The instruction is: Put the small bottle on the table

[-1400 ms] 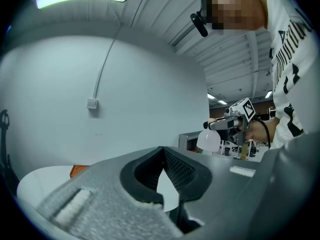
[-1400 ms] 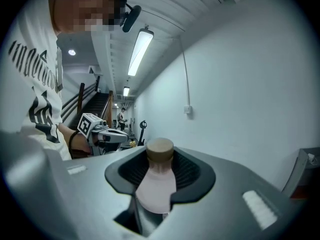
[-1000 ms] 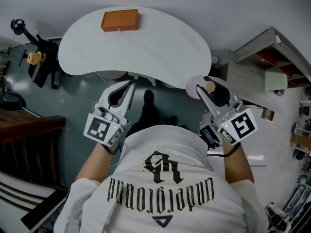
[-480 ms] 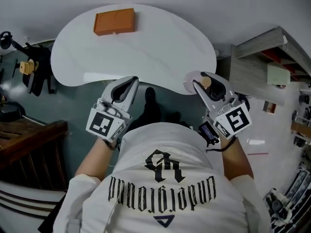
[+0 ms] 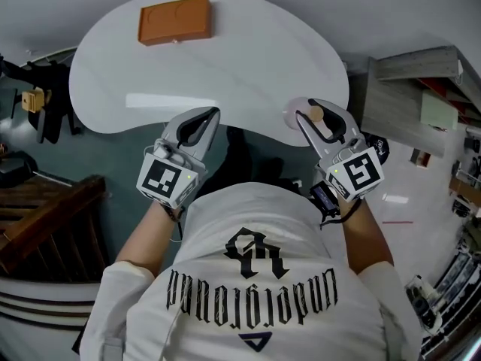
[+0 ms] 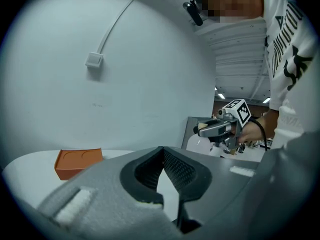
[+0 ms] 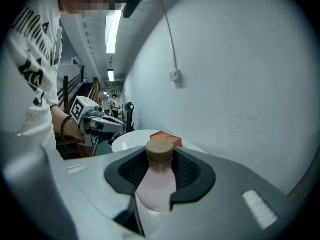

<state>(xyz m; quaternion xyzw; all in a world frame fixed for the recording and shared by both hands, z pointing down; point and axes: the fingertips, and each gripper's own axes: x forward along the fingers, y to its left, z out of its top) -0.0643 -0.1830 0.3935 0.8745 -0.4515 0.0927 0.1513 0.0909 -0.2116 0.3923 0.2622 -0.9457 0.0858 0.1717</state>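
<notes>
Small bottle: pale pinkish body with a tan stopper, held upright and clenched between the jaws of the right gripper. Stopper standing clear above the pads, body filling the gap between them. Positioned over the near rim of the table, at about 5 o'clock on the tabletop. Contact between bottle base and tabletop not discernible.

Table: white, kidney-shaped, filling the upper part of the head view from 10 to 2 o'clock.

White T-shirt: black lettering across the front, at 6 o'clock of the head view, with both forearms reaching from it toward the table.

Shelf unit: grey, at 3 o'clock, just beside the table's right lobe.

Dark wooden furniture: at 8 o'clock, well apart from the table.

Left gripper: jaws brought together at the tips, nothing between them. Tips at the table's near edge, about 7 o'clock on the tabletop. Marker cube at the wrist end.

Second marker cube: on the right gripper, at 5 o'clock from the bottle.

Orange block: flat and rectangular, lying at 11 o'clock on the tabletop, well apart from both grippers.

Wall box: small, white, on the pale wall behind the table, with a thin cable rising from it toward 1 o'clock in the left gripper view.
</notes>
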